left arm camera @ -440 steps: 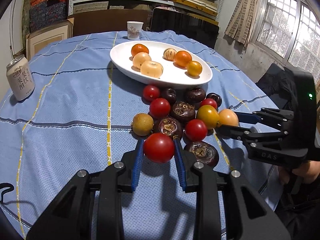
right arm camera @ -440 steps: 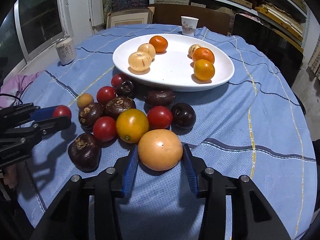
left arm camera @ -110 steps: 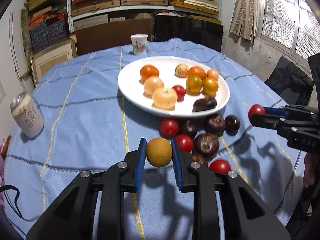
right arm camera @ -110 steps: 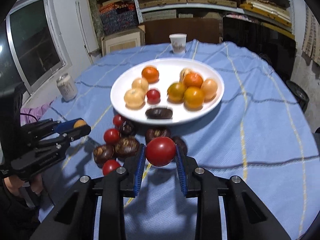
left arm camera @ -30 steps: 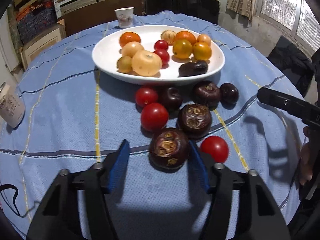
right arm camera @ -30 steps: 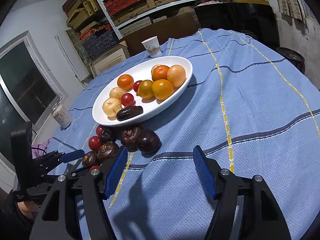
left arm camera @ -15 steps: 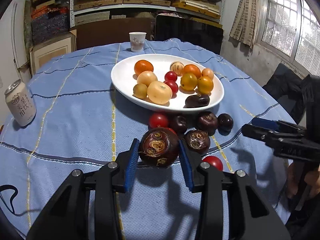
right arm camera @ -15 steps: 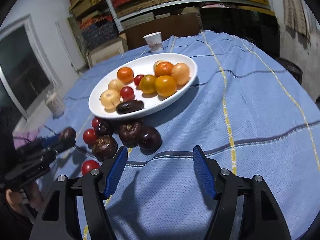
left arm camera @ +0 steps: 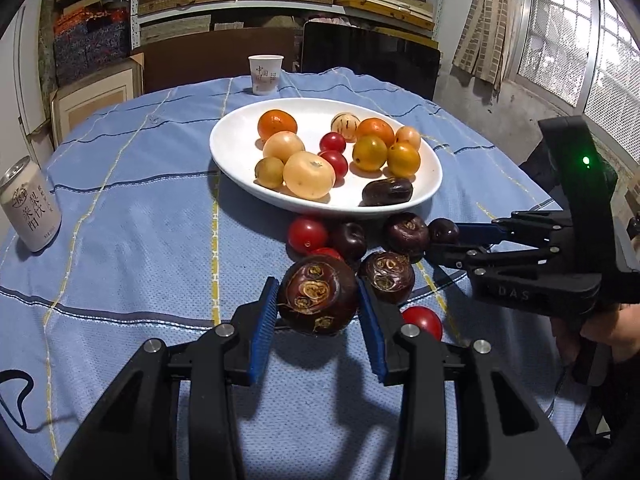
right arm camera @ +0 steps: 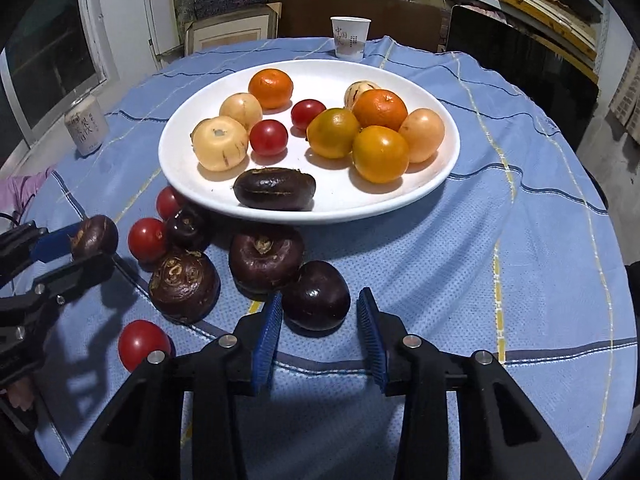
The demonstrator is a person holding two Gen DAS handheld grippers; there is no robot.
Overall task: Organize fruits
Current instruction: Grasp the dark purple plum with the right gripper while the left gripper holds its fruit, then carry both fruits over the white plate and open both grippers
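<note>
Left wrist view: the left gripper (left arm camera: 318, 300) clamps a large dark purple, scarred round fruit (left arm camera: 317, 300) between its blue pads, lifted above the blue checked tablecloth (left arm camera: 132, 220). Beyond it stands the white oval plate (left arm camera: 232, 148), holding orange, yellow and pale fruits, two small red tomatoes and one dark purple oblong fruit (left arm camera: 387, 191).

Right wrist view: the right gripper (right arm camera: 318, 330) is spread, its blue pads flanking a smooth dark purple round fruit (right arm camera: 316, 295) that rests on the cloth; the left pad lies just beside the fruit, the right pad stands apart from it. Two more dark purple fruits and several red tomatoes lie on the cloth between this fruit and the plate's near rim.

Background: a white paper cup (left arm camera: 265, 74) behind the plate; a pale drink can (left arm camera: 30, 204) at the far left.
</note>
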